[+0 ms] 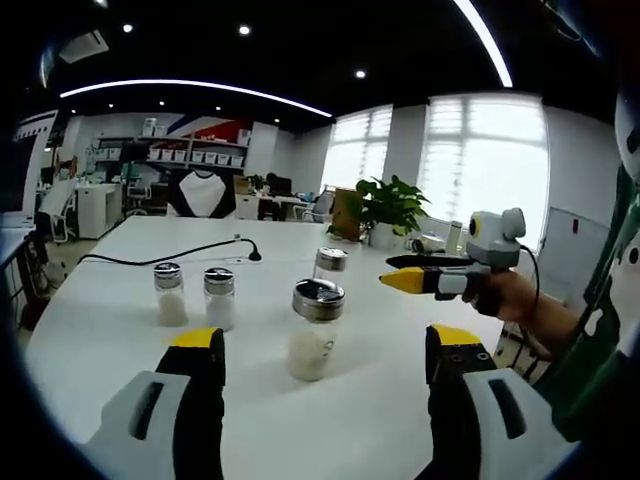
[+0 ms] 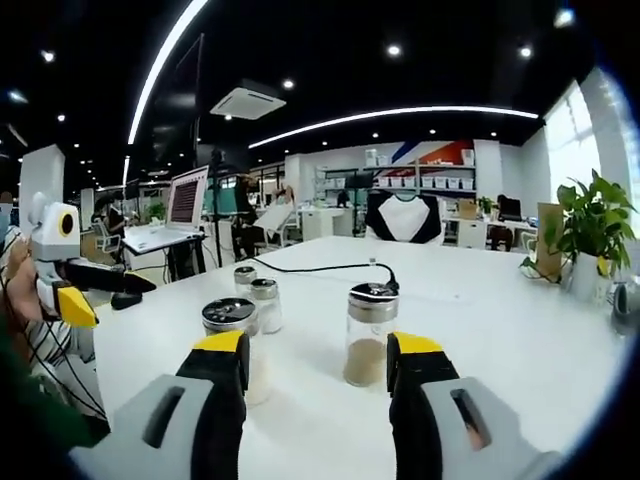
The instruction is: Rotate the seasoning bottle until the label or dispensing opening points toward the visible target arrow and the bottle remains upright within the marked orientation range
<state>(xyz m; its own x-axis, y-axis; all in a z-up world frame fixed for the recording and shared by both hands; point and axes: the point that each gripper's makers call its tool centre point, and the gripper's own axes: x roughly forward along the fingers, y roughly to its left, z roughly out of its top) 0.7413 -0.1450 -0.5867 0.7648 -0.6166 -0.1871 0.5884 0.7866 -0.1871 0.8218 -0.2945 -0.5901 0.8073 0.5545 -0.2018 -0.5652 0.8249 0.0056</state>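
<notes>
My left claw [image 1: 325,365] hangs wide open over the white table [image 1: 120,330], holding nothing, and the seasoning bottle [image 1: 315,328] stands upright just beyond the gap between its yellow tips. It looks like clear glass with a shiny perforated metal cap and a little pale powder in the bottom, so I judge it light, stiff, smooth enough to slip, and easy to tip if I push it high up. I would close on the glass body low down, under the cap, and turn it slowly there. I can make out no label and no target arrow.

Beyond the seasoning bottle and to its left stand two small shakers [image 1: 193,295], close together; a third jar [image 1: 329,262] sits just behind it. A black cable [image 1: 170,255] lies further back, well apart. None of these blocks the approach.

My right claw [image 2: 315,375] is also wide open and empty, with a brown-filled jar [image 2: 369,333] between its tips and a dark-capped bottle [image 2: 231,318] just left of that. In the left gripper view it hovers to the right of the seasoning bottle, near it; it could crowd the turn
</notes>
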